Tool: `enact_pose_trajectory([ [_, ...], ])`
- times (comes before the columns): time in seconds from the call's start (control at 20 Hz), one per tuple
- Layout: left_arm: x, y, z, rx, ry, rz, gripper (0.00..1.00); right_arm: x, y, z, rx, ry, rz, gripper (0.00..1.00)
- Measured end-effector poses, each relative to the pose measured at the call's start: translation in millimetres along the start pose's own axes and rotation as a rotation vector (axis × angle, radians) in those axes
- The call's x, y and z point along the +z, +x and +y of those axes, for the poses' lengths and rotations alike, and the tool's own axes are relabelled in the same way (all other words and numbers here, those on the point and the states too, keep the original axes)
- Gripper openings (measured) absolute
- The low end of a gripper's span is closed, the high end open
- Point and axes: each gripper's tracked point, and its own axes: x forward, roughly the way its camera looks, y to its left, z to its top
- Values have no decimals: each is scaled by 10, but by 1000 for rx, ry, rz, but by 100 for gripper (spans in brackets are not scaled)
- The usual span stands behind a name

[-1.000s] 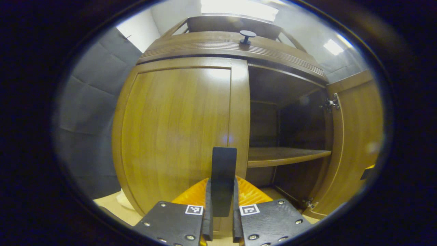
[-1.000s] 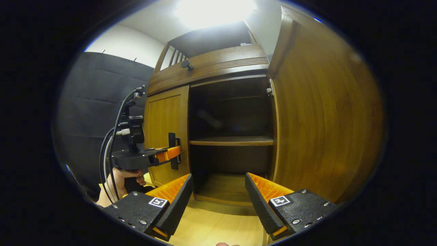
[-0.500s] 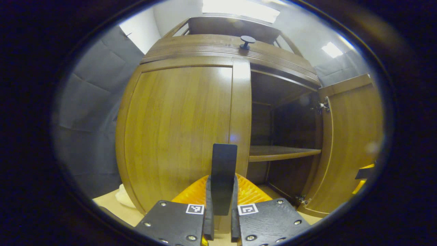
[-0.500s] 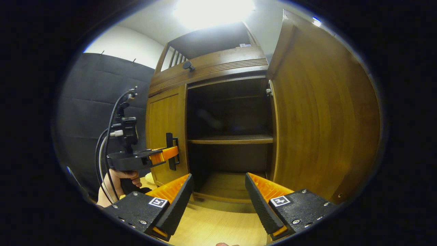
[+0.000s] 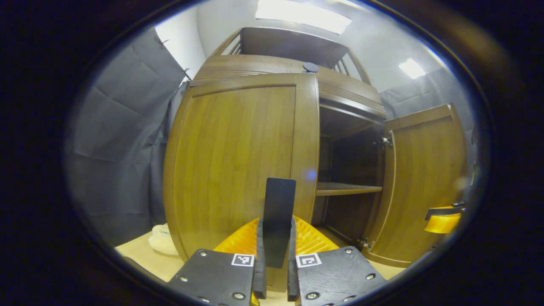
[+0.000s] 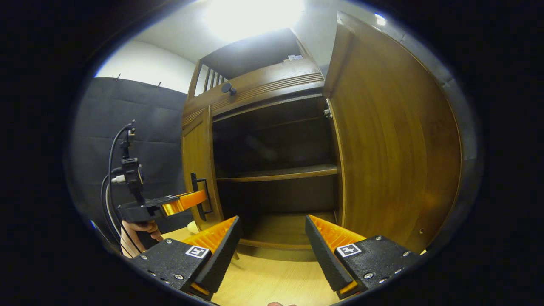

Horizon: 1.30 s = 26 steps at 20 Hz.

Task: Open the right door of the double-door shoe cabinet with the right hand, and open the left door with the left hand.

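Two tongs: left tongs (image 5: 275, 272) clamped on left door's (image 5: 238, 161) upright handle (image 5: 278, 221), right tongs (image 6: 272, 250) agape, empty.

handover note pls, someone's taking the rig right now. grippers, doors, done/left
Left gripper: fingers shut on the left door's black handle, door part-way open.
Right gripper: open, holding nothing, facing the cabinet interior just above the floor.
Right door: swung wide open. Shelf inside looks bare.
Done: right door.
Left: swing the left door fully open on its handle, then release.
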Motion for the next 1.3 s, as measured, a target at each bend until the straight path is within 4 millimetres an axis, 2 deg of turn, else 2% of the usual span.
enact_pose_trajectory([
  [0.2, 89, -107, 113, 0, -8, -9, 27, 12, -14, 17, 3, -14, -3, 93],
  [0.35, 142, -180, 116, 8, -7, -17, 27, 58, -39, 47, 6, -18, -12, 92],
  [0.4, 165, -203, 118, 12, -8, -21, 21, 73, -49, 67, 8, -18, -13, 93],
  [0.45, 196, -227, 107, 17, -8, -27, 27, 85, -68, 125, 10, -17, -15, 93],
  [0.5, 217, -256, 105, 22, -8, -31, 27, 56, -132, 189, 12, -15, -18, 93],
  [0.55, 227, -293, 91, 27, -5, -34, 21, 38, -173, 241, 15, -14, -20, 93],
  [0.6, 213, -299, 63, 33, -2, -38, 27, 21, -198, 293, 20, -14, -19, 93],
  [0.8, 185, -340, -7, 59, 4, -52, 26, -8, -202, 398, 24, -24, -15, 93],
  [0.85, 151, -333, -33, 59, 6, -54, 20, -16, -209, 439, 25, -22, -14, 93],
  [0.9, 152, -329, -56, 53, 3, -53, 25, -27, -195, 420, 26, -19, -12, 93],
  [0.95, 193, -294, 0, 41, -9, -52, 19, -28, -180, 419, 28, -16, -12, 94],
  [1.05, 216, -229, 159, 10, -43, -45, 16, -57, -165, 475, 33, -12, -8, 93],
  [1.15, 252, -251, 291, -4, -49, -50, 12, -162, -215, 604, 37, -18, 1, 93],
  [1.2, 274, -294, 308, -3, -44, -54, 24, -189, -229, 634, 36, -25, 6, 93],
  [1.3, 278, -352, 285, -3, -38, -51, 12, -190, -179, 646, 33, -37, 13, 93],
])
